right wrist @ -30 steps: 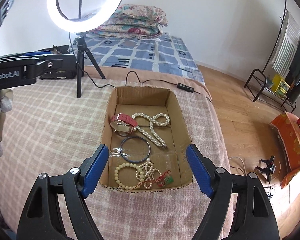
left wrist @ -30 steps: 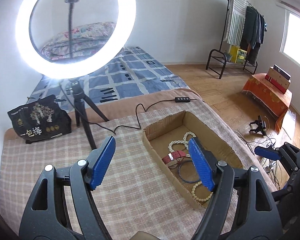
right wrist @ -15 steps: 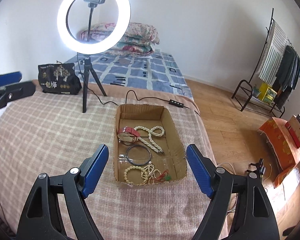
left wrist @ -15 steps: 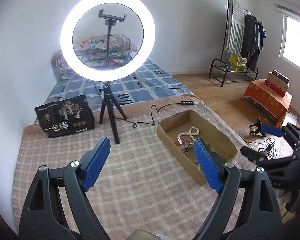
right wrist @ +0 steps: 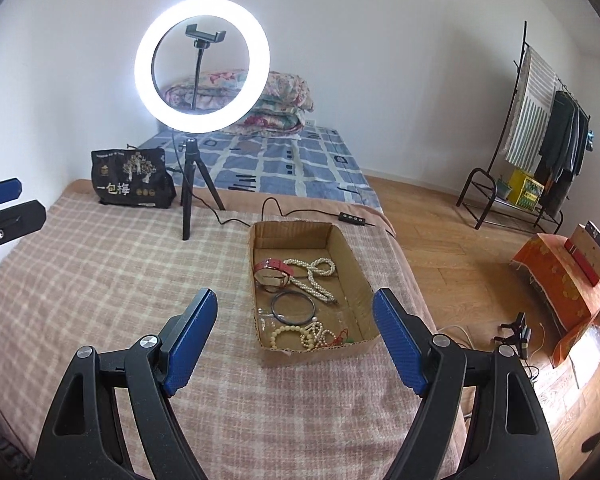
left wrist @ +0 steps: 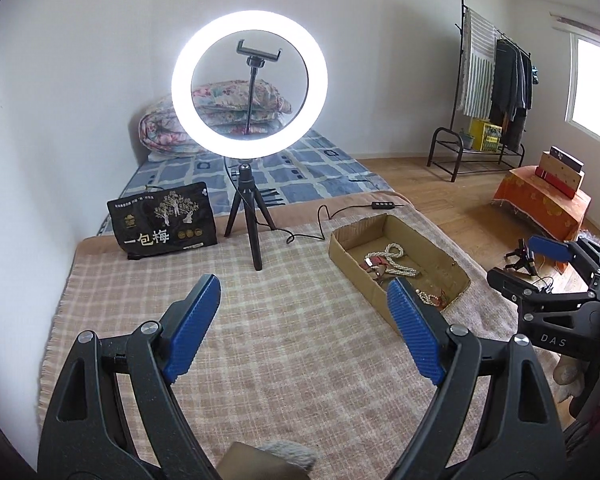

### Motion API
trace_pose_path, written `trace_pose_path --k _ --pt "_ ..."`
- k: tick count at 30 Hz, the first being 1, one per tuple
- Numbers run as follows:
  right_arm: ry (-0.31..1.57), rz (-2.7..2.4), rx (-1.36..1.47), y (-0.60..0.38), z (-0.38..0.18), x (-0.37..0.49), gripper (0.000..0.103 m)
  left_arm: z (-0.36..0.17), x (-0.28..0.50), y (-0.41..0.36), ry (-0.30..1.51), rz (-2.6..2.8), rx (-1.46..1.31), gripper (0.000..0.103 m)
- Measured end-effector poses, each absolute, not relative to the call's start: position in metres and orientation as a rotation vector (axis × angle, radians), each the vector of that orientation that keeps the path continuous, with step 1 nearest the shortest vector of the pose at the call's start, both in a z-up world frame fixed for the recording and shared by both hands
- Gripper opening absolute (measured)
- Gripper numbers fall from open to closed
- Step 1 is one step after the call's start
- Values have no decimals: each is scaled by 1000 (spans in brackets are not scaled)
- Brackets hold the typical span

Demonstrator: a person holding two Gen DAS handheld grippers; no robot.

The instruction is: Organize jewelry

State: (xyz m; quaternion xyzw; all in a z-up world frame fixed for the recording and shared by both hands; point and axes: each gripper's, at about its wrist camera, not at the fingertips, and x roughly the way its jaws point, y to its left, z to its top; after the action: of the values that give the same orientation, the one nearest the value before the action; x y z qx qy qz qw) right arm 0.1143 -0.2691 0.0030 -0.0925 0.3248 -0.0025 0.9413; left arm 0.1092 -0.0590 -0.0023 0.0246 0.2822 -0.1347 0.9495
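Observation:
A shallow cardboard box (right wrist: pixel 359 280) lies on the checked blanket and also shows in the left wrist view (left wrist: pixel 350 264). It holds a red watch strap (right wrist: pixel 274 267), a pearl necklace (right wrist: pixel 314 274), a dark bangle (right wrist: pixel 293 307) and beaded bracelets (right wrist: pixel 300 336). My right gripper (right wrist: pixel 294 336) is open and empty, raised near the box's front end. My left gripper (left wrist: pixel 304 324) is open and empty above the blanket, left of the box. The right gripper also shows at the right edge of the left wrist view (left wrist: pixel 548 268).
A lit ring light on a tripod (right wrist: pixel 188 200) stands behind the box, its cable (right wrist: pixel 284 210) running past the box's far end. A black snack bag (right wrist: pixel 132 178) lies at the far left. The bed edge drops to wooden floor (right wrist: pixel 460 272) on the right.
Both grippers have pulled back and up from the box, so it looks smaller and farther. Both stayed open and empty.

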Motion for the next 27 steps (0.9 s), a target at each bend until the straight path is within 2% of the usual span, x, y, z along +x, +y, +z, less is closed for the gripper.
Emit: trace_pose_path --k 2,4,27 --pt "647 -5 -184 -267 4 110 80 -3 102 -62 562 -276 72 90" --pt "633 -8 -178 -266 3 107 80 -4 99 -65 555 -269 86 103" --pt "624 -49 -113 -278 -9 112 83 -29 87 -80 577 -304 150 103"
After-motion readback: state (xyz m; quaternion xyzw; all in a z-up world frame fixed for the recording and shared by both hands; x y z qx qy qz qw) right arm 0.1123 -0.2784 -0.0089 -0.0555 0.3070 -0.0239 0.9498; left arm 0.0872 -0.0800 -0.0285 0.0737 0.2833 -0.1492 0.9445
